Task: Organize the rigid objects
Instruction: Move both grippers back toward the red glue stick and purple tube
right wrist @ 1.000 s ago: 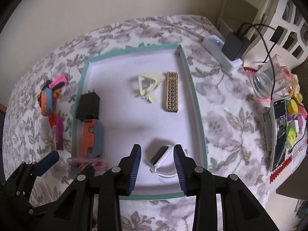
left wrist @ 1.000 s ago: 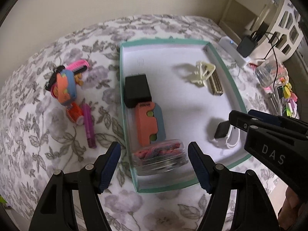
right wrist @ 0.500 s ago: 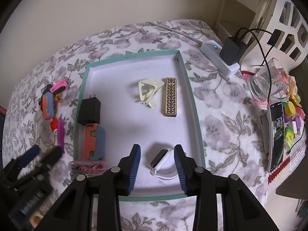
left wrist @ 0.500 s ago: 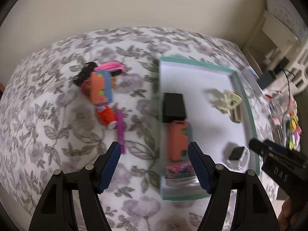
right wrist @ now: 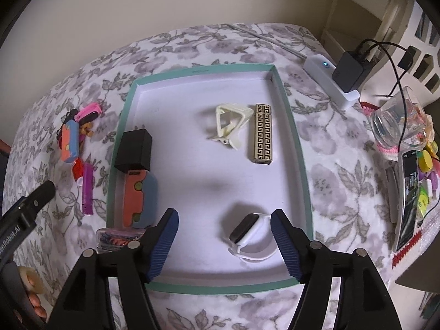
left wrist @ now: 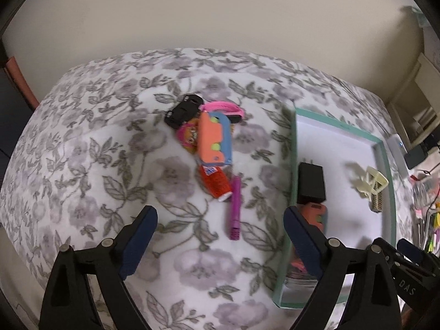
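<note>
left gripper [left wrist: 220, 243]: jaws opening wide, nothing between them, hanging over the bed | purple comb [left wrist: 235, 208]: lying just past it, left of the teal tray [left wrist: 286, 192] | feel: looking light, stiff, thin; pinching across the middle seems best.

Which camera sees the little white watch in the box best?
The right wrist view. The watch lies whole in the box, between the open fingers of the right gripper, which do not touch it. In the left wrist view, which looks mostly at the toys outside the box, the watch cannot be made out.
</note>
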The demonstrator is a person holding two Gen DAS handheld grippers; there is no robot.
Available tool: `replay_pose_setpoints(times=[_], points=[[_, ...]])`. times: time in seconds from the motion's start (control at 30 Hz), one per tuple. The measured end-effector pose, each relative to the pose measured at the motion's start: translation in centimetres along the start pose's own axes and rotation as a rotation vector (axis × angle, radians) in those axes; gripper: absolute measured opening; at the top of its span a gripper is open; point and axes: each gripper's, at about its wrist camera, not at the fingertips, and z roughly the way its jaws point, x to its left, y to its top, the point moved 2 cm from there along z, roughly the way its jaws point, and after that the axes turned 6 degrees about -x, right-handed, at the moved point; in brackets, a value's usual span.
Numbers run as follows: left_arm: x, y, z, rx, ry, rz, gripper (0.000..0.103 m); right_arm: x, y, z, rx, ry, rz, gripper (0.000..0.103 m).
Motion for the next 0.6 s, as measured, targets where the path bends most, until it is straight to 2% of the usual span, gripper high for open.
replay_pose_setpoints(times=[0.1, 0.2, 0.37, 0.6], points=[[0.5, 0.1, 0.1, -0.001, 0.001, -0.014, 0.097, 0.3, 0.1, 0.1, -0.008, 0.015, -0.001, 0.083], [0.9, 0.4, 0.0, -0.006, 0.000, -0.021, 0.097, 0.5, 0.2, 0.1, -0.022, 0.030, -0.003, 0.085], [1.8, 1.1, -0.6, -0.045, 0.016, -0.037, 0.097, 1.1, 0.7, -0.1, -0.063, 0.058, -0.004, 0.093], [4.5, 2.8, -1.3, -0.090, 0.000, -0.136, 0.097, 2.3, 2.2, -1.0, -0.146, 0.101, -0.004, 0.094]])
